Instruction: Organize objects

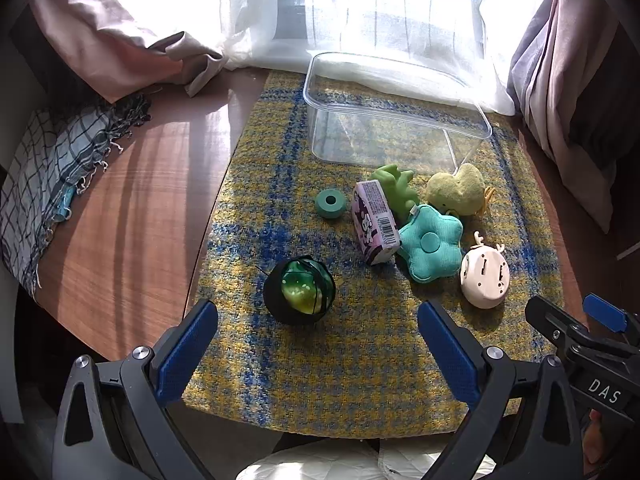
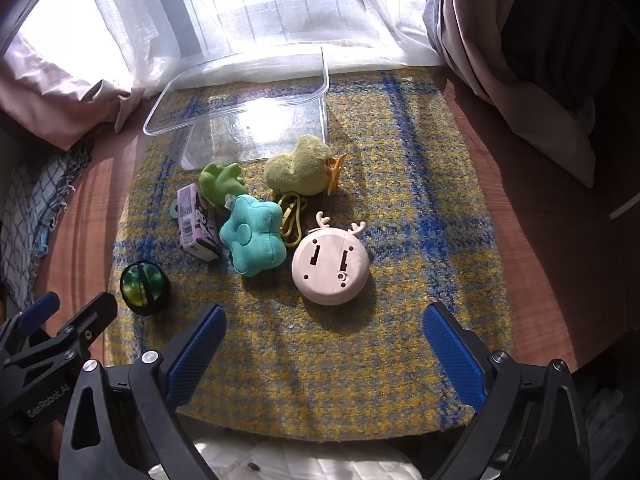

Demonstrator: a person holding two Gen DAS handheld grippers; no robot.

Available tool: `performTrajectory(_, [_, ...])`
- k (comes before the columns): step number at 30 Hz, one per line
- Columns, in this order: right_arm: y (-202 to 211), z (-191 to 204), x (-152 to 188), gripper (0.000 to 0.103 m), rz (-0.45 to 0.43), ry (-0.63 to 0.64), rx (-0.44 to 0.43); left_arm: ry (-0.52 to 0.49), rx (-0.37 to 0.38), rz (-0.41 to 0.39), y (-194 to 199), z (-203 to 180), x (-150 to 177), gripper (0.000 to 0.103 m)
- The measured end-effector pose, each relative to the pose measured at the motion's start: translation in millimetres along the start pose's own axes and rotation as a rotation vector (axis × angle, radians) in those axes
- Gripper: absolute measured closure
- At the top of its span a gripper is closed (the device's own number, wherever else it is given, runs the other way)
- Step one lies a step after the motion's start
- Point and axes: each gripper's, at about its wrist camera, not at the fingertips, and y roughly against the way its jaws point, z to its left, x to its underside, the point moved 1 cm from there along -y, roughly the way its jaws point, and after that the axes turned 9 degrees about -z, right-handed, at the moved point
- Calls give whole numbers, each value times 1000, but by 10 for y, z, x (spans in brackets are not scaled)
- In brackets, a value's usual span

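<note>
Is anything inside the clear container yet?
No: the clear container holds nothing, and every toy, like the teal flower cushion, lies outside it.

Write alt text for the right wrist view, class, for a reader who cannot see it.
An open right gripper hovers over a yellow-and-blue mat holding small toys: a pink round toy, teal flower cushion, yellow plush. An empty clear container sits behind them.
</note>
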Motion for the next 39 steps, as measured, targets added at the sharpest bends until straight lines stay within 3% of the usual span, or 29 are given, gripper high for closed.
performTrajectory(39, [-13, 38, 18, 4, -7, -30, 18, -16, 35, 20, -36, 27, 11, 1])
